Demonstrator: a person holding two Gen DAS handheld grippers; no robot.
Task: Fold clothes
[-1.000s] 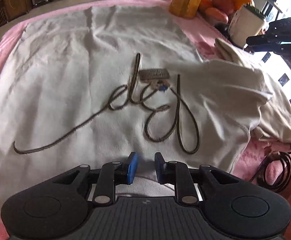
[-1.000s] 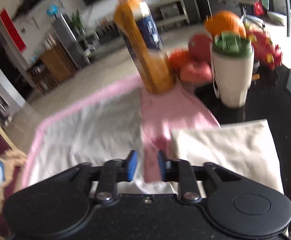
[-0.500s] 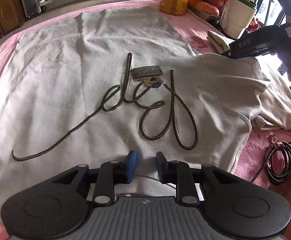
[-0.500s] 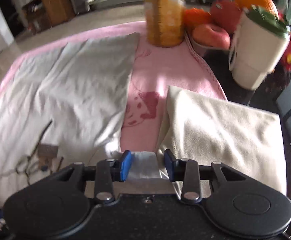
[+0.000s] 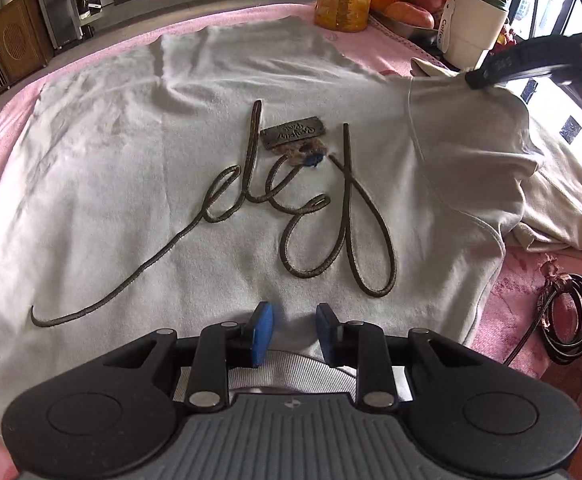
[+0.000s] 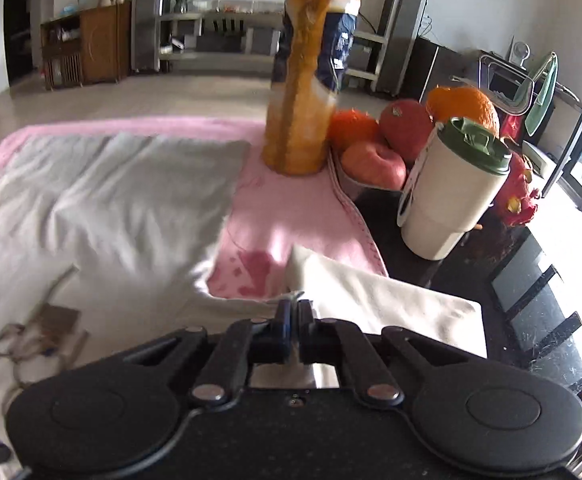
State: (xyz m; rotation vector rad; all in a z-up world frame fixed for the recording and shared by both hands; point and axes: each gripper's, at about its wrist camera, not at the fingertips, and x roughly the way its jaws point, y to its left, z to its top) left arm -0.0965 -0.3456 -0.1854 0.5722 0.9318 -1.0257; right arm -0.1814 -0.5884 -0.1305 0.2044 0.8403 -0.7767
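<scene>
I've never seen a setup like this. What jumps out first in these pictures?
A pale sweatshirt spread over a pink blanket, with looping dark rope lettering across its chest. At the far right edge stand an orange juice bottle, a fruit bowl and a green-lidded cup. The right gripper pinches the shirt's edge.

Shirt (image 5: 131,184) spread flat on blanket (image 6: 291,216), folded cloth (image 6: 391,304) laid at its right, bottle (image 6: 311,80) stood behind, fruit (image 6: 403,128) and cup (image 6: 447,200) placed right of bottle, cable (image 5: 571,320) coiled at the near right.
</scene>
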